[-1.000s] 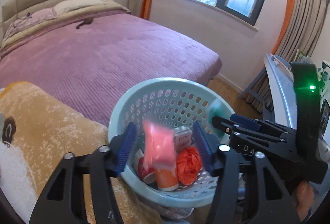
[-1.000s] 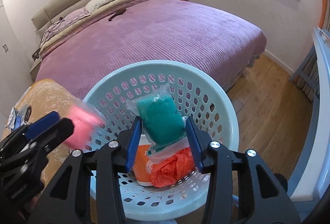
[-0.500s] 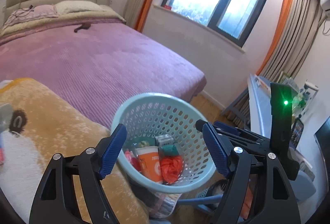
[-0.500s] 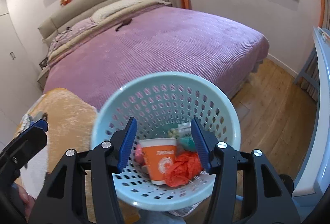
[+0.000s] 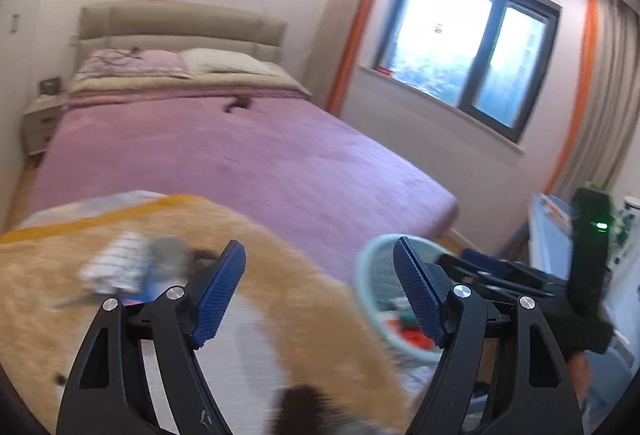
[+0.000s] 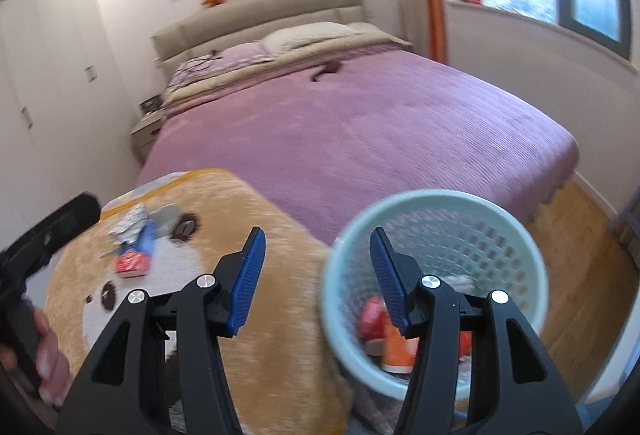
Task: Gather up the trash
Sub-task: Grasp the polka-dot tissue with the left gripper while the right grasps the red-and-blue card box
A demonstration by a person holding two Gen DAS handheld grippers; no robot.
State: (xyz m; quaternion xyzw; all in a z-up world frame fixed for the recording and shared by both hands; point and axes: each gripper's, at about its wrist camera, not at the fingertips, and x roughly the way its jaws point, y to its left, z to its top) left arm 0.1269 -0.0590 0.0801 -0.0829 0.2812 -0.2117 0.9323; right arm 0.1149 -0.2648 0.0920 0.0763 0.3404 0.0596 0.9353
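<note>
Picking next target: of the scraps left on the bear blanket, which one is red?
The small red packet, lying nearest the camera in the right wrist view, just below the blue piece. The striped white wrapper and grey scrap lie behind it.

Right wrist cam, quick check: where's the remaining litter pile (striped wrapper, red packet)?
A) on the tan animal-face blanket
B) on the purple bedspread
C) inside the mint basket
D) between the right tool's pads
A: the litter pile lies on the tan animal-face blanket, left of the mint basket; the right tool stands open, nothing between its pads.
</note>
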